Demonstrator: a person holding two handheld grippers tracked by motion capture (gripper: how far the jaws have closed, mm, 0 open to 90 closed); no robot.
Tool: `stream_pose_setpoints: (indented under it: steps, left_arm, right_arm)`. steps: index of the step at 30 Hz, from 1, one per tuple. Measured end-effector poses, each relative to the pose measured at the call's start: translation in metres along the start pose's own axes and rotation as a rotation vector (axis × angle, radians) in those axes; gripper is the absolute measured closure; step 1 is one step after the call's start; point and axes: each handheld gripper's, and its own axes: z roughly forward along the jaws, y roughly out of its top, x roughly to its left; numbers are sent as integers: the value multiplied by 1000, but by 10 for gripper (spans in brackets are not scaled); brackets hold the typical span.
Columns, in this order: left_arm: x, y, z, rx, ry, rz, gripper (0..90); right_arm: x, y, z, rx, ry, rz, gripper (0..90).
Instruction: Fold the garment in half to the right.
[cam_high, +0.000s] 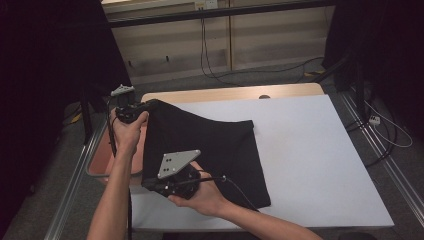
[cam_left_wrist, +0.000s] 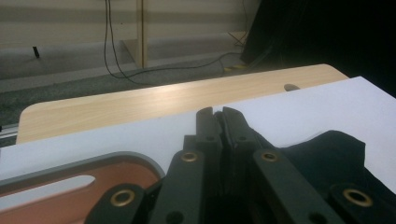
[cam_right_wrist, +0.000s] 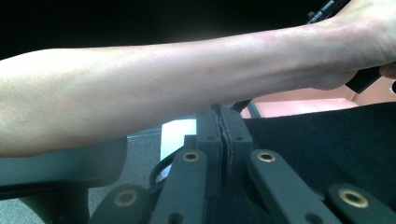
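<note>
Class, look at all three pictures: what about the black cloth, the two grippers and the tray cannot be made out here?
- High view: the left gripper tips merge with the black cloth; the pinch itself is lost, dark on dark.
- High view: the right gripper jaws sit under its grey plate and the hand.
- Right gripper view: a forearm hides the scene behind it.
- Left gripper view: the reddish tray is cut off by the frame edge; its contents are unknown.

The cloth (cam_high: 210, 150) lies on the left half of the tabletop (cam_high: 320, 160), a tray (cam_high: 102, 165) at its left edge (partly under the cloth).
</note>
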Motion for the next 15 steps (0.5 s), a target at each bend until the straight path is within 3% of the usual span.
stream_pose_setpoints:
  steps: [15]
  left_arm:
    - [8, 8, -11, -12, 35, 9, 864]
  right_arm:
    - [1, 10, 11, -4, 6, -14, 880]
